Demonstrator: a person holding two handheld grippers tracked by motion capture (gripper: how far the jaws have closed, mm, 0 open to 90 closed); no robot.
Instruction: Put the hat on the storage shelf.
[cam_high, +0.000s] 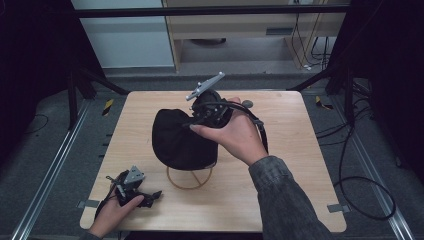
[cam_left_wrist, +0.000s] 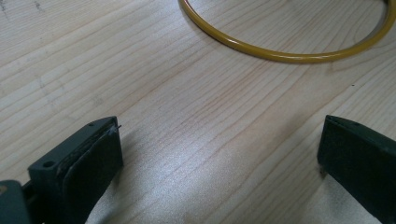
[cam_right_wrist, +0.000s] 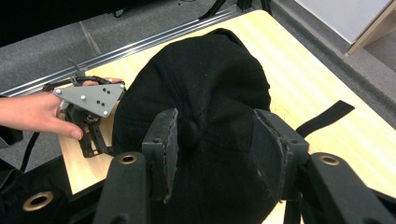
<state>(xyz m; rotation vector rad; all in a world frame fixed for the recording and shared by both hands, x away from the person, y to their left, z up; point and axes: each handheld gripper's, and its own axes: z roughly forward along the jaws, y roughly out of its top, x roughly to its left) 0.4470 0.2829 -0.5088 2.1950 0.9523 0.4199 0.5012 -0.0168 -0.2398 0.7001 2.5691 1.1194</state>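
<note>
A black cap (cam_high: 182, 140) sits on a thin yellow ring stand (cam_high: 189, 181) in the middle of the wooden table (cam_high: 285, 170). My right gripper (cam_high: 198, 121) hangs over the cap's far right side. In the right gripper view its jaws (cam_right_wrist: 215, 135) stand apart on either side of the cap's (cam_right_wrist: 210, 79) top button, and the pads are not pressing the cloth. My left gripper (cam_high: 149, 196) rests on the table at the front left, apart from the cap. It is open (cam_left_wrist: 219, 140) over bare wood, with the yellow ring (cam_left_wrist: 280, 53) just beyond its tips.
A black strap (cam_right_wrist: 324, 116) from the cap lies flat on the table. In the right gripper view the left gripper (cam_right_wrist: 95, 140) with its grey plate lies beside the cap. Metal rails and cables run along the floor on both sides.
</note>
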